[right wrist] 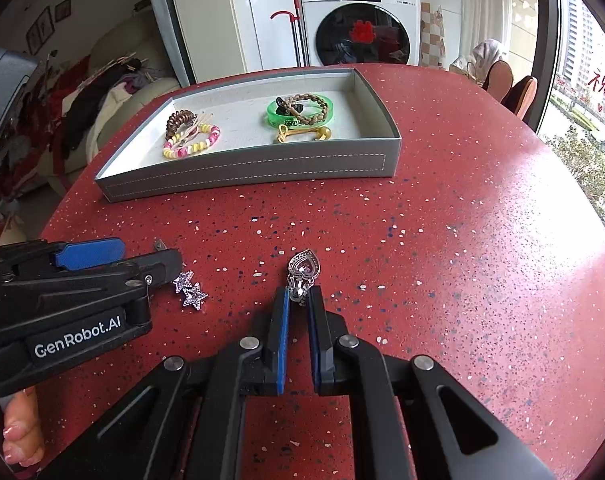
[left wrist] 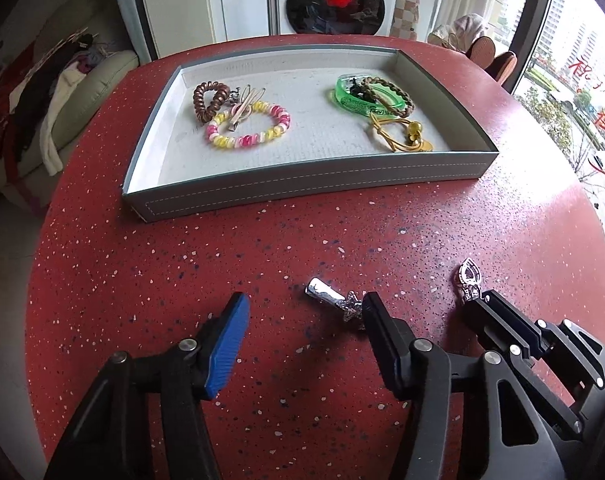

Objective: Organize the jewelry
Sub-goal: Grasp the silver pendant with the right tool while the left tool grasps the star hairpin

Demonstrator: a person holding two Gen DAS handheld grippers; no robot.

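Note:
A grey tray [left wrist: 302, 186] [right wrist: 246, 178] sits on the red table. It holds a brown coil tie [left wrist: 208, 98], a pink-yellow bracelet [left wrist: 248, 126], a green bangle [left wrist: 366, 98] with a braided band, and a yellow cord piece [left wrist: 402, 134]. My left gripper [left wrist: 304, 316] [right wrist: 142, 256] is open around a silver star hair clip [left wrist: 334, 302] [right wrist: 190, 290] that lies on the table by its right finger. My right gripper [right wrist: 299, 300] [left wrist: 472, 300] is shut on a silver heart clip [right wrist: 303, 270] [left wrist: 469, 276], low over the table.
The round red speckled table [left wrist: 142, 280] [right wrist: 462, 240] drops off at its edges left and right. A sofa with clothes [left wrist: 62, 92] stands to the left, a washing machine [right wrist: 362, 20] behind, chairs [right wrist: 510, 84] at the far right.

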